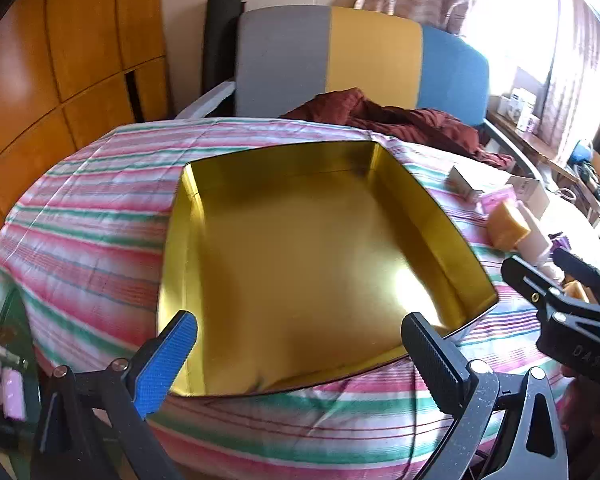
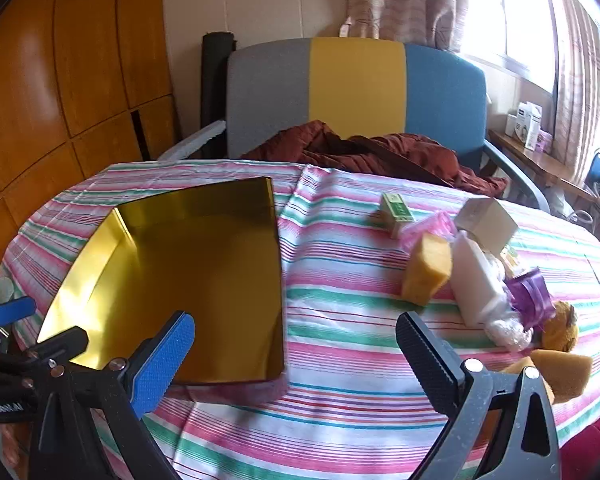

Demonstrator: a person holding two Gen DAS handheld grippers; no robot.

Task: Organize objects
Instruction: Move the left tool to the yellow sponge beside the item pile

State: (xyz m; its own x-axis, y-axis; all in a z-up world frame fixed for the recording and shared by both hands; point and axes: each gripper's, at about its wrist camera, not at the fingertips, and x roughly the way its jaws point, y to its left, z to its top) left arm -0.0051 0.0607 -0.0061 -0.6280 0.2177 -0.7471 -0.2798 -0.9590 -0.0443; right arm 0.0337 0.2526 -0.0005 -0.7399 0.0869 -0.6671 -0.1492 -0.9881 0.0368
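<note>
Striped bedspread (image 2: 340, 280): gold tin (image 2: 204, 280) open-side up, long axis toward headboard; both hand-held grippers (image 1: 300, 344) (image 2: 296, 348) spread, empty.

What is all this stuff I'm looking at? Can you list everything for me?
Gold tin: one, shiny gold, empty, left on the cloth.
Striped cloth: one, pink, green, white, covering the surface.
Sponges: two, yellow-orange, right side.
Green box: one, behind the sponges.
White box: one, right rear.
White packet: one, beside the sponge.
Purple ribbon: one, far right.
Chair: one, grey, yellow, blue, behind.
Red fabric: one, on the chair.
Left tool: open, over the tin.
Right tool: open, empty.
</note>
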